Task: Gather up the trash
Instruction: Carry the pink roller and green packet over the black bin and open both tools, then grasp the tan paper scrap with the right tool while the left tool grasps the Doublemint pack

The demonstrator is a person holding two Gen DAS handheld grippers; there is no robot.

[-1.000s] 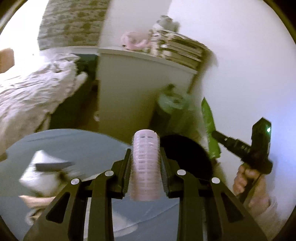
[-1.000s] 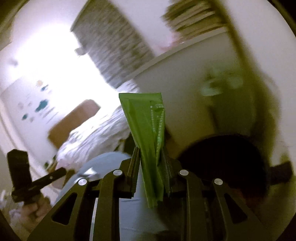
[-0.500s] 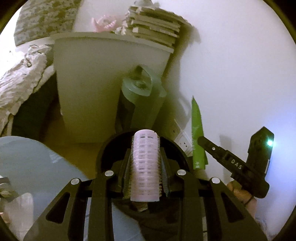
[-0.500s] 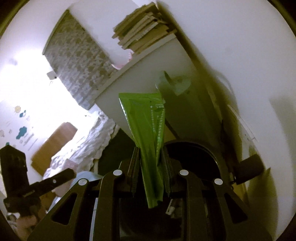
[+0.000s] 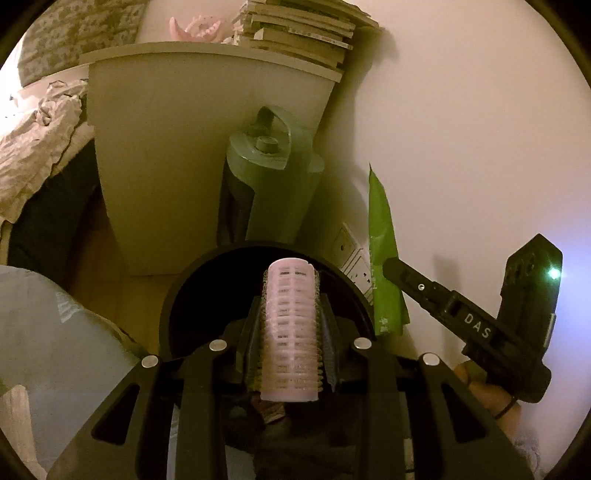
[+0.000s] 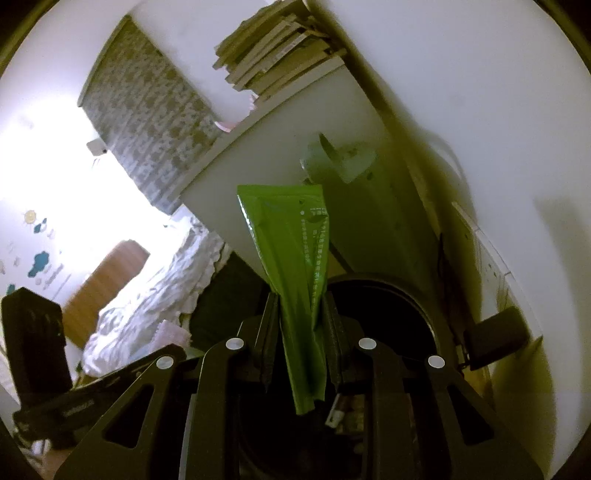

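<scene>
Left wrist view: I've swung off the bed — the black bin now sits under my left gripper, clamped on the pink hair roller. My right gripper pinches the green wrapper above the bin — ready to drop both.

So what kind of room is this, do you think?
Most likely a bedroom. There's a bed with rumpled bedding, a white bedside cabinet with a stack of books on top, and a black bin on the floor by the wall.
</scene>
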